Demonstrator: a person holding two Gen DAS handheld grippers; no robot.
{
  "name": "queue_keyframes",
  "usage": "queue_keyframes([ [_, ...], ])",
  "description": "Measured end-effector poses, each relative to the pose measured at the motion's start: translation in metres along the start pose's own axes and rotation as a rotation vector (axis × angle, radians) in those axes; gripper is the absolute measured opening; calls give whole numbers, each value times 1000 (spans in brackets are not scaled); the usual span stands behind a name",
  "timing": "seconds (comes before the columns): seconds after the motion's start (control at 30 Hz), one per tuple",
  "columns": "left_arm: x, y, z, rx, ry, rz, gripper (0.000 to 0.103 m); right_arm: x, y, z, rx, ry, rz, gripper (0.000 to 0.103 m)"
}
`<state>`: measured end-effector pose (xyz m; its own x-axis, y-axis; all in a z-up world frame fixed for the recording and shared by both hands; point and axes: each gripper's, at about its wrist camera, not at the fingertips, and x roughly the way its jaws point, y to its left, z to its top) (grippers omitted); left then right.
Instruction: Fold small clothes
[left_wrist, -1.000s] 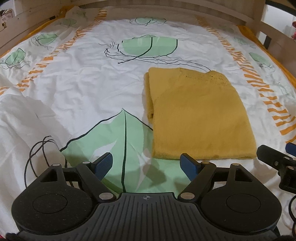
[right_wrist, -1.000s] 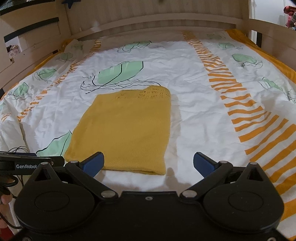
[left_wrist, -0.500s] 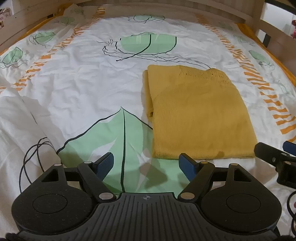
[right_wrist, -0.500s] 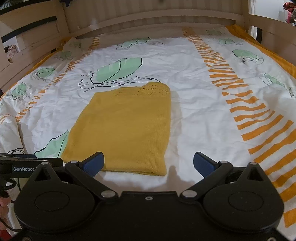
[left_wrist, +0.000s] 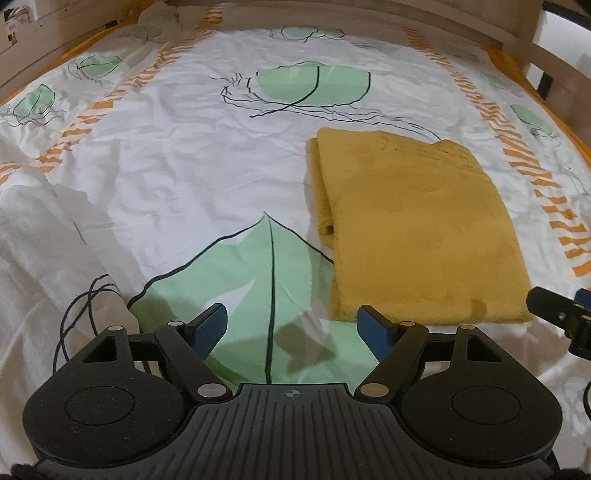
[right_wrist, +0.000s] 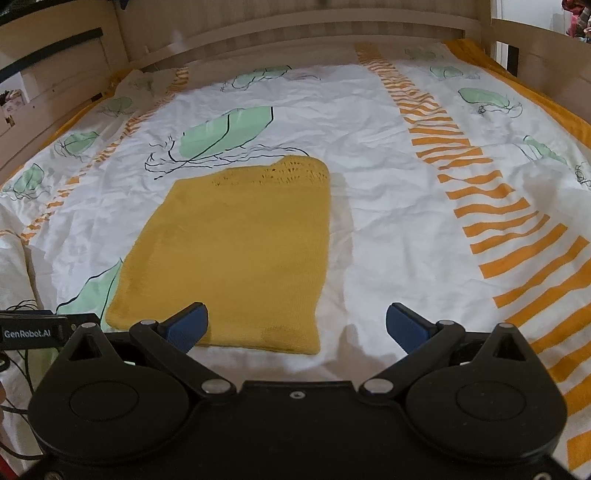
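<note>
A mustard-yellow knitted garment (left_wrist: 417, 229) lies folded into a flat rectangle on the bed, seen also in the right wrist view (right_wrist: 236, 251). My left gripper (left_wrist: 293, 328) is open and empty, hovering over the sheet just left of the garment's near left corner. My right gripper (right_wrist: 295, 326) is open wide with nothing between its fingers, above the garment's near right corner; its left finger (right_wrist: 186, 326) overlaps the near hem in the picture. Neither gripper touches the cloth. The right gripper's tip (left_wrist: 557, 317) shows at the right edge of the left wrist view.
The bed sheet (left_wrist: 192, 177) is white with green leaf prints and orange stripes. Wooden bed rails (right_wrist: 280, 33) run along the far side and both flanks. A rumpled white fold (left_wrist: 40, 240) and a black cable (left_wrist: 81, 306) lie at the left.
Both grippers have crept slightly forward over the bed, so the garment sits a little lower and nearer in both views. The garment itself has not moved, and the jaws stand as before.
</note>
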<state>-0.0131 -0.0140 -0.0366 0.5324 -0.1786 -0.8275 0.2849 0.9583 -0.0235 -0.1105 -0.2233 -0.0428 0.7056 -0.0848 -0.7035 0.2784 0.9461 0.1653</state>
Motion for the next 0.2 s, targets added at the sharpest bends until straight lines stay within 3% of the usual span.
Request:
queue_keyframes([
  [0.2, 3, 3, 2, 0, -2, 5, 77, 4, -1, 2, 3, 12, -4, 102],
])
